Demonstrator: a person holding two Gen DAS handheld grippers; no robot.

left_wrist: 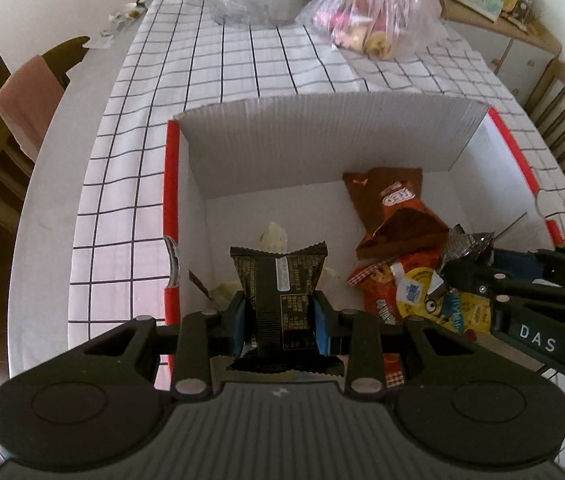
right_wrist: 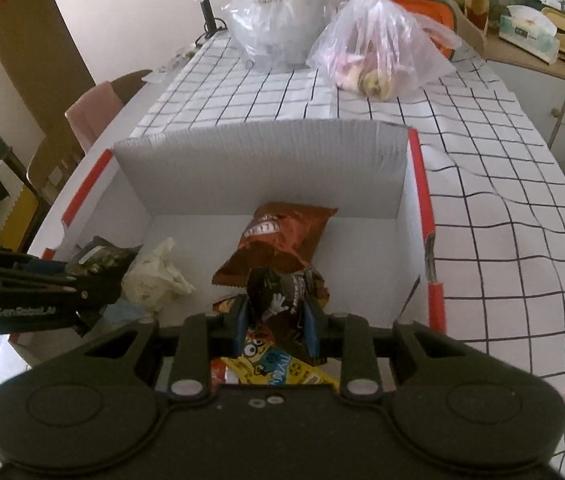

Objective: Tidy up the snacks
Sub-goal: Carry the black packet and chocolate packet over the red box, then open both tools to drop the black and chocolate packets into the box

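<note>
Left tool (left_wrist: 280, 314) angled steeply down over white box (left_wrist: 322, 132), pads clamped on black snack packet (left_wrist: 278, 280), held upright above box's left side. Right tool (right_wrist: 275, 320) likewise angled down, closed on dark brown packet (right_wrist: 282, 292) above yellow pouch (right_wrist: 278, 368) and orange-brown bag (right_wrist: 282, 236). Packet print illegible. Lower packets partly hidden behind tools. Box sits on grid-cloth worktop (left_wrist: 202, 80).

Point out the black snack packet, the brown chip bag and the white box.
black snack packet (left_wrist: 278, 280), left wrist view, printed middle
brown chip bag (right_wrist: 282, 236), right wrist view, front face
white box (left_wrist: 322, 136), left wrist view, far wall
</note>
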